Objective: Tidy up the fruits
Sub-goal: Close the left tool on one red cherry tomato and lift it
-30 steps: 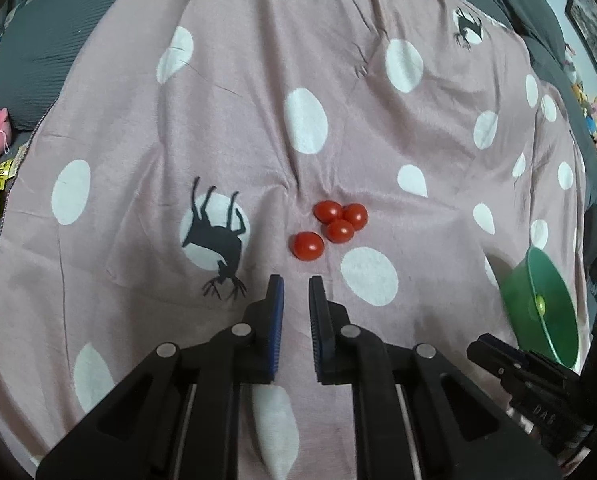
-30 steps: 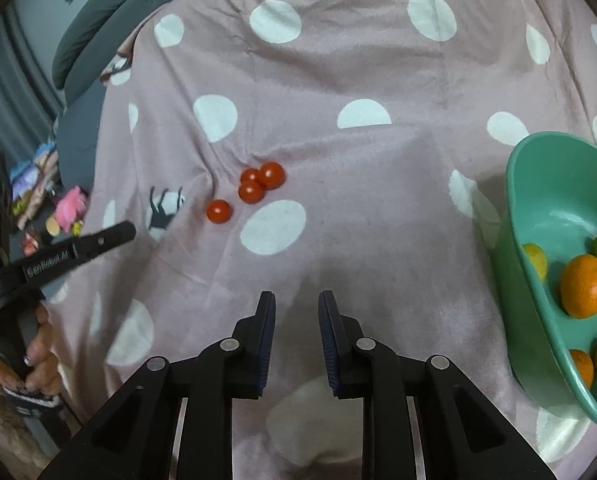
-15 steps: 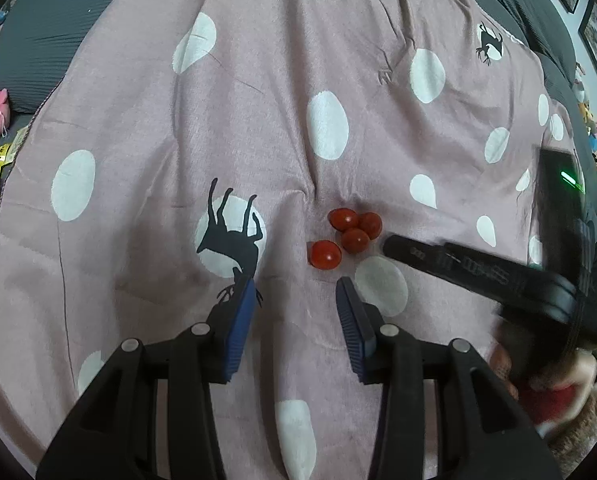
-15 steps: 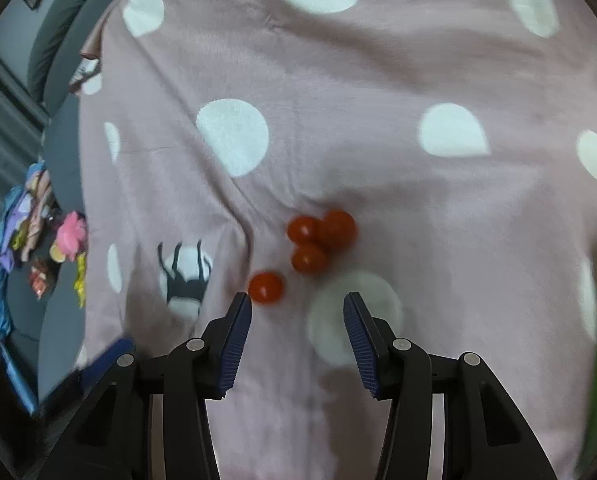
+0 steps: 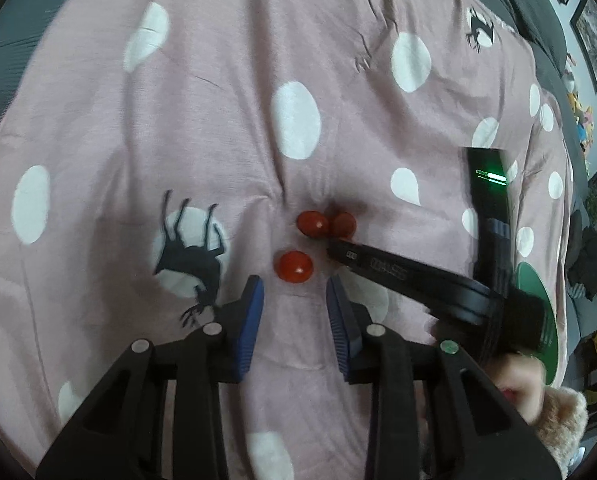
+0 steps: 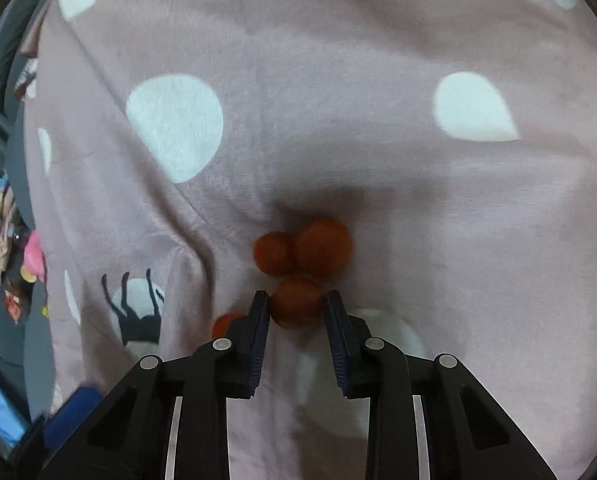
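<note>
Showing both hand-held grippers low over a pink blanket (image 5: 218,60) printed with white dots and black deer silhouettes, where four cherry tomatoes lie near its middle. Left wrist view: the left gripper (image 5: 294,292) has its jaws spread wide and holds nothing; a single tomato (image 5: 294,267) lies on the cloth just beyond the gap between its blue pads (image 5: 252,312), apart from both. Two more tomatoes (image 5: 313,224) sit touching each other slightly farther off and to the right. The right gripper (image 5: 334,248) reaches in from the right, its tip beside that pair, and a green bowl (image 5: 534,280) shows partly behind it at the right edge. Right wrist view: the right gripper (image 6: 296,306) is also parted, with the nearest tomato (image 6: 297,303) of a touching trio between its fingertips; whether the pads press it or merely flank it cannot be told through the blur. The other two of the trio (image 6: 322,248) lie just beyond. The lone tomato (image 6: 226,324) peeks out left of the left finger.
</note>
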The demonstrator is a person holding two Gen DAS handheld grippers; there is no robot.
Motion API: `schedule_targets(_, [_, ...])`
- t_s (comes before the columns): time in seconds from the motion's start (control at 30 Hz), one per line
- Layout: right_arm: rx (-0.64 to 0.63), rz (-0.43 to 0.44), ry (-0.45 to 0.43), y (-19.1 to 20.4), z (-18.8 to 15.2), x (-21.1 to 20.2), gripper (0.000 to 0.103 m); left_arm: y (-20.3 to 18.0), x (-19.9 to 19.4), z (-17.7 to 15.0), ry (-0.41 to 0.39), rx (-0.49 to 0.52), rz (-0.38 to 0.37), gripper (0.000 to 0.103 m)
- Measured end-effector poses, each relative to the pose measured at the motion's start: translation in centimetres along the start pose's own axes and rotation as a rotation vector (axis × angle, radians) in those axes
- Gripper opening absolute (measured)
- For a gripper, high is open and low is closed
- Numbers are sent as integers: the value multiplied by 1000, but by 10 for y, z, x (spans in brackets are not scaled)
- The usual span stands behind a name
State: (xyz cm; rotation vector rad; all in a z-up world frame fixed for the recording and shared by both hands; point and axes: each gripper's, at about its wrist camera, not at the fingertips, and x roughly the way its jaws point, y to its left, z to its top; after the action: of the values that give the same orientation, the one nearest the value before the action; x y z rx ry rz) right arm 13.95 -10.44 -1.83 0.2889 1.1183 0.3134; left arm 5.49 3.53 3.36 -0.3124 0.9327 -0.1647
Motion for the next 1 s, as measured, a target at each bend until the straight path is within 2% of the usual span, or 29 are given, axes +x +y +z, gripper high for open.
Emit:
schedule_targets(0.1, [-12, -13, -31, -14, -12, -30, 30, -12, 19, 9, 41, 34, 20, 30])
schedule_targets(0.27, [-42, -71, -90, -44, -49, -90, 30, -31, 59, 22, 95, 112, 111, 30])
schedule_targets(0.4, [-46, -77, -101, -64, -63, -113, 30, -34, 81, 23, 132, 107, 141, 29])
schedule_targets(0.47, [-50, -74, -114, -69, -72, -122, 30, -34, 86, 23, 117, 121, 196, 29])
schedule_targets(0.57, [-47, -81, -159, -74, -73, -125, 30, -34, 95, 23, 126, 124, 239, 28])
schedule_targets(0.67, [-58, -93, -166, -74, -71, -125, 30, -35, 99, 23, 139, 123, 242, 28])
schedule_targets(0.8, [-48, -60, -160, -76, -71, -127, 30, -33, 109, 21, 156, 93, 242, 29])
schedule_targets(0.9, [-41, -60, -159, -77, -71, -125, 30, -35, 105, 16, 137, 77, 256, 29])
schedule_targets(1.0, [-39, -50, -165, -78, -71, -128, 30, -31, 92, 12, 125, 53, 236, 29])
